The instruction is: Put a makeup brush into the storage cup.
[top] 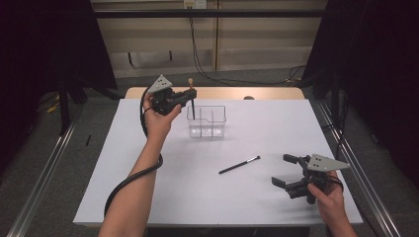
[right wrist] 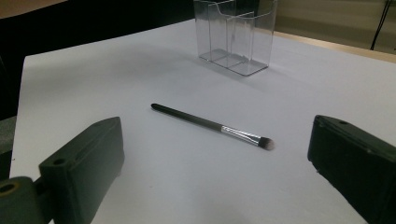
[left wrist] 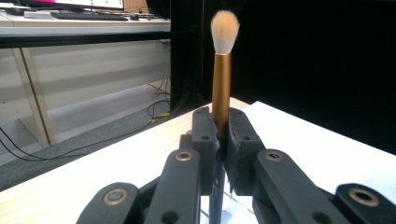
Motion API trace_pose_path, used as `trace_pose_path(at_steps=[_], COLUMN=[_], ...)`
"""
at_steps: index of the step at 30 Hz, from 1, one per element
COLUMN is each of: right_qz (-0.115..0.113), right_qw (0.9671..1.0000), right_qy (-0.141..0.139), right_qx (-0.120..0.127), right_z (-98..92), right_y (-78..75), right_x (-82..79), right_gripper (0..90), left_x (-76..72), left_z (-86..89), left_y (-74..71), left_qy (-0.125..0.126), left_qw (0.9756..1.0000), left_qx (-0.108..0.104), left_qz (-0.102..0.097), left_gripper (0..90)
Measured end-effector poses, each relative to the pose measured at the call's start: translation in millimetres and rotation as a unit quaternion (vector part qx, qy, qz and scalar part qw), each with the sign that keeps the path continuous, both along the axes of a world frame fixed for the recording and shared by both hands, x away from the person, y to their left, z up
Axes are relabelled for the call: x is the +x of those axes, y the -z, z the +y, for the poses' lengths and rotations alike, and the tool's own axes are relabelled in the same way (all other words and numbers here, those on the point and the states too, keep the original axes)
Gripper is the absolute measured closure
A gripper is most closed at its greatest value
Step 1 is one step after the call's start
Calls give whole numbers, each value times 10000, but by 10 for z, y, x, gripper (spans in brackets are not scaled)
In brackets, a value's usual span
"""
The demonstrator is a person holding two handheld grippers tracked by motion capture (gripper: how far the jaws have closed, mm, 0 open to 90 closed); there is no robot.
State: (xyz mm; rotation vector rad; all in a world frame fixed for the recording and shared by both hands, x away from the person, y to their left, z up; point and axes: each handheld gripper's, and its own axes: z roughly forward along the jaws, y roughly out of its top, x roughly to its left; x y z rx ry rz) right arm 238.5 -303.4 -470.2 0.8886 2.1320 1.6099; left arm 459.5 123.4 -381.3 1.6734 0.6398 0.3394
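The brush (left wrist: 221, 79) at the far left has a glossy golden metal-looking collar and soft pale bristles, the organiser (top: 206, 121) is clear glossy plastic, the slim brush (right wrist: 212, 126) pairs a matt black handle with a shiny silver collar, and the worktop (top: 257, 197) looks smooth, matt white.

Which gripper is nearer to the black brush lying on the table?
Right. The right gripper sits just beside the black brush, open; the left gripper is farther off, above the clear organizer.
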Motion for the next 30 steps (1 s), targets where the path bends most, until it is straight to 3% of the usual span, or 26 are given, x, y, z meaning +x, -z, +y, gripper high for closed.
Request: trace_pose_path(at_steps=[22,30], right_qz=[5,13], right_qw=[10000,10000], right_qy=[-8,-19], right_qx=[-3,-13], right_z=[1,7], right_y=[3,3], right_x=[-1,-4], right_gripper=[33,33], left_x=[-20,-54], left_z=[9,50], left_y=[92,111], left_qy=[-24,78], left_qw=[10000,9998], left_qx=[2,-102], left_qz=[68,179], left_gripper=[826,639])
